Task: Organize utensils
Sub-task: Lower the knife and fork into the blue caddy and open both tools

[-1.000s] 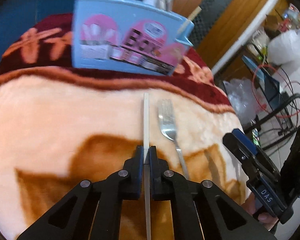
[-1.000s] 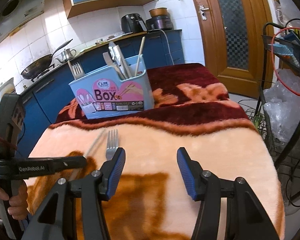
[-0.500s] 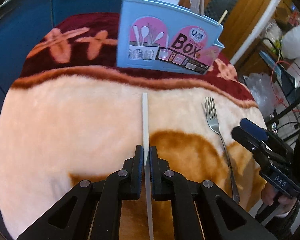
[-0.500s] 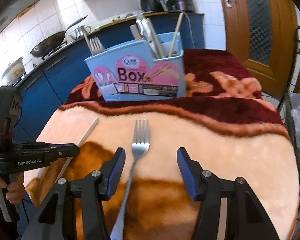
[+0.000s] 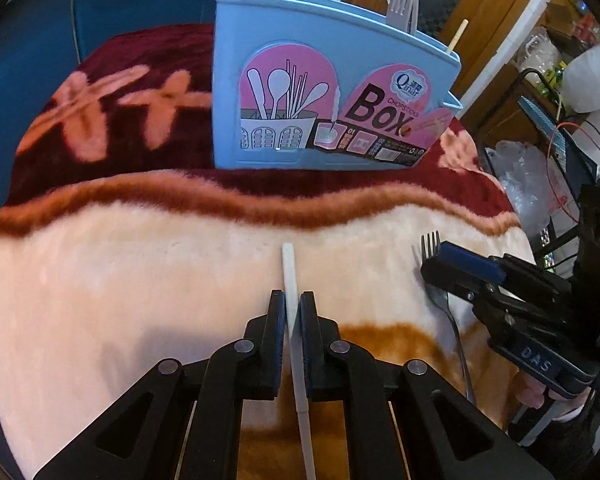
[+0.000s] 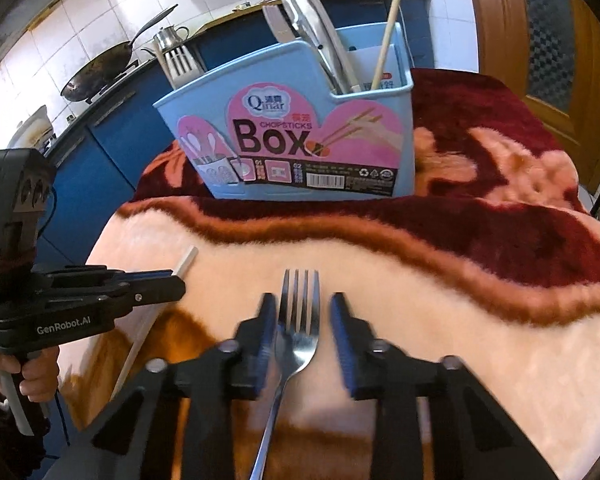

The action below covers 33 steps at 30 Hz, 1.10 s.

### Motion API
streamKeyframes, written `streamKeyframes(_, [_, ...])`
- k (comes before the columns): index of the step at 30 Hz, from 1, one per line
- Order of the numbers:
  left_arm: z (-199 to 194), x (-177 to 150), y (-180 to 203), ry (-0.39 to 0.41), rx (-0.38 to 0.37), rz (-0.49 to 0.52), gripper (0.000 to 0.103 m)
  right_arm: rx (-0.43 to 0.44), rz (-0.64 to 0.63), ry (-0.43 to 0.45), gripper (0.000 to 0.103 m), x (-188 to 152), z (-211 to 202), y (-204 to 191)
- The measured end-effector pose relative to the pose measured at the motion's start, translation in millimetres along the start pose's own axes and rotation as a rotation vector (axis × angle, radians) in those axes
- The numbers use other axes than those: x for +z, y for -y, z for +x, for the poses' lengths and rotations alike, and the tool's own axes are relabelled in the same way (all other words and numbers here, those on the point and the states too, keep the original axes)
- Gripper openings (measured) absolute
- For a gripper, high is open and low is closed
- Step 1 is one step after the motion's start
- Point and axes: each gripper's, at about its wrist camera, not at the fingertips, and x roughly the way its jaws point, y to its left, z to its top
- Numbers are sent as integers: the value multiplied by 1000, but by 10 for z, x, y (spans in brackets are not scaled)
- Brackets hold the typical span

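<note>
A blue utensil box (image 5: 300, 80) (image 6: 300, 140) stands upright at the back of the blanket-covered table, with forks, knives and a wooden chopstick in it. My left gripper (image 5: 291, 296) (image 6: 176, 284) is shut on a white chopstick (image 5: 288, 264) (image 6: 186, 262), whose tip pokes out toward the box. A metal fork (image 6: 298, 320) (image 5: 458, 340) lies flat on the cream part of the blanket, tines toward the box. My right gripper (image 6: 303, 300) (image 5: 440, 260) straddles the fork's head. Its jaws are closing, with a thin gap still showing on each side.
The plush blanket (image 6: 480, 340) covers the whole table and drops off at the left and right edges. Blue kitchen cabinets with a wok (image 6: 100, 76) and kettle run behind. A wire rack with plastic bags (image 5: 532, 176) stands to the right. A hand (image 6: 36, 376) holds the left gripper's handle.
The right gripper has come forward and down over the fork, and its jaws have narrowed around the fork's head. The left gripper has carried the chopstick closer to the box.
</note>
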Motion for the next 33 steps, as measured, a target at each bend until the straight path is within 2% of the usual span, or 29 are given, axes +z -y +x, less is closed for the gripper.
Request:
streamKeyframes(1, [-3,4,0,5,-6,3,7,8,2,2,15,0,-6,5])
streamKeyframes(3, [-21,-2,-4,20,-20,6,7,18,-5,13,15,-11,-30,-1])
streamKeyframes(4, [-40,-15,-11,32,-33,3,6,20,-10,21,9,-12,-46,-6])
streamKeyframes(8, [-196,-58,-6,107,-72,-5,6,30,-29,92,6,-21,-219,-60])
streamKeyframes(16, [-735,5,89,354,-84,7,6,1,-105,304,5,-12,-676,-312])
streamKeyframes(21, [-1068,162,176,541,-27,31,6,-67,-151,461,3,63,-998,-447])
streamKeyframes(25, [-1241,364,197,629,-30,26,6,-108,-150,550,3,168,-1162,-470])
streamKeyframes(30, [-1405,630,211,804,-37,26,6,-166,-149,642,3,385,-1318,-446])
streamKeyframes(33, [-1452,790,190,876,-17,4,6,-196,-146,676,3,516,-1375,-418])
